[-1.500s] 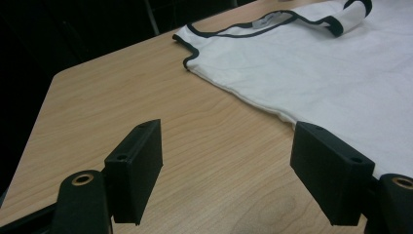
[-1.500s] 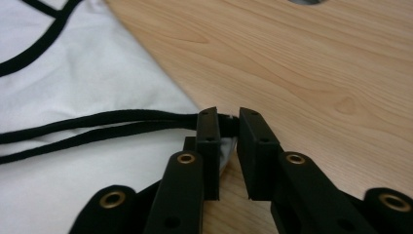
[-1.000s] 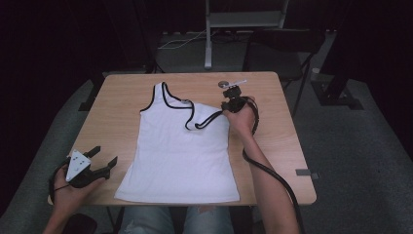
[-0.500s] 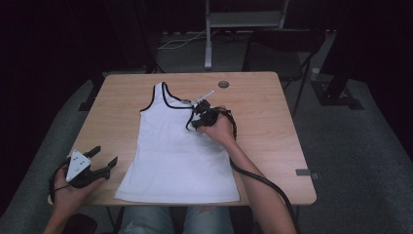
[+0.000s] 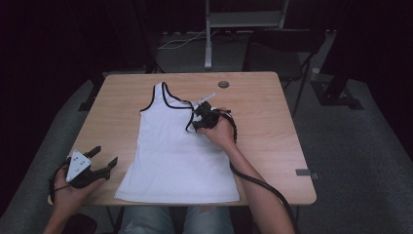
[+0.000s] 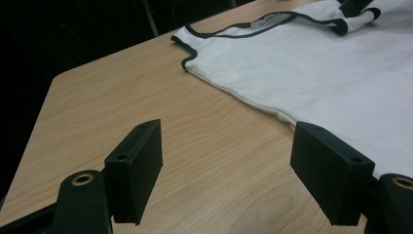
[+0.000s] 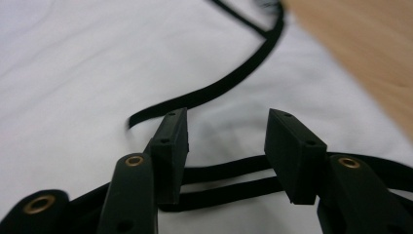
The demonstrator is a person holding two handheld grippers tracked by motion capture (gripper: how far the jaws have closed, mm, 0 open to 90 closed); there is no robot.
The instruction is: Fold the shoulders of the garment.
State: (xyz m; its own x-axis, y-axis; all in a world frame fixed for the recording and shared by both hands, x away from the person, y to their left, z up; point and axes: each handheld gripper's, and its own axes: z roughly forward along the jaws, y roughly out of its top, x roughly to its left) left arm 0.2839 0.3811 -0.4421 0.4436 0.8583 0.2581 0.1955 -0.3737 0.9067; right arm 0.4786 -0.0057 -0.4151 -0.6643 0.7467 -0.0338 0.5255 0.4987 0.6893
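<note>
Folding: I have a white tank top (image 5: 175,156) flat on the table (image 5: 272,122), its strap doubled inward.
Right gripper (image 7: 226,146): jaws just opening, releasing the black-edged strap (image 7: 219,183) on the shirt.
Left gripper (image 6: 234,175): open, empty, waiting beside the hem.

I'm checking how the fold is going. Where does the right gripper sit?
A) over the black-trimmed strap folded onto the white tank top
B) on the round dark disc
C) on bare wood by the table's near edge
A: the right gripper rests over the black-trimmed strap lying on the white tank top.

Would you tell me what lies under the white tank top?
The wooden table shows around the white tank top; whatever lies beneath the cloth is covered.
</note>
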